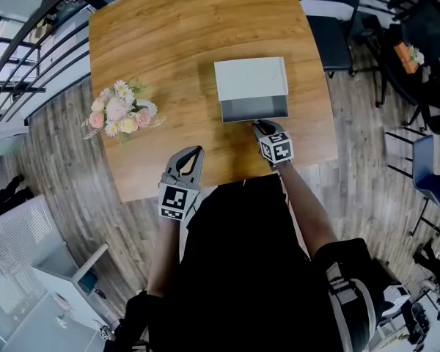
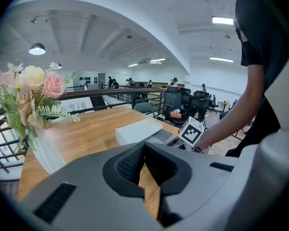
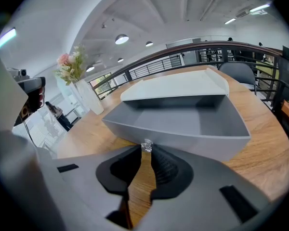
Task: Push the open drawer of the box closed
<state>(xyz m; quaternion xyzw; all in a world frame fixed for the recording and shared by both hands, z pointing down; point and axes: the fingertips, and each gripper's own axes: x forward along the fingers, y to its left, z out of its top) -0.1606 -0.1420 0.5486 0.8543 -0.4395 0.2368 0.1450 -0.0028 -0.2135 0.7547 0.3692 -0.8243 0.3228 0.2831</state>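
Right now my right gripper [image 1: 265, 128] sits at the near side of the box [image 1: 251, 79], tips against the front panel of the grey drawer [image 1: 254, 110]. From its own camera I see the two jaws drawn almost together, with the small clear knob [image 3: 147, 146] of the drawer pinched between their tips. The drawer stands pulled out of the box toward me, its grey inside bare, and the white lid of the box lies flat behind it. My left gripper [image 1: 191, 156] hangs to the near left of the box, well apart from it, over the front edge of the wooden table [image 1: 176, 28]. Its jaws are clenched tip to tip, with only the table's wood showing through the narrow slit below them. A bunch of pink and white flowers [image 1: 121, 114] stands to the left of the box, farther from it than the left gripper. Beyond the table's edge, to the far right of the box, a dark office chair [image 1: 330, 20] stands on the floor.
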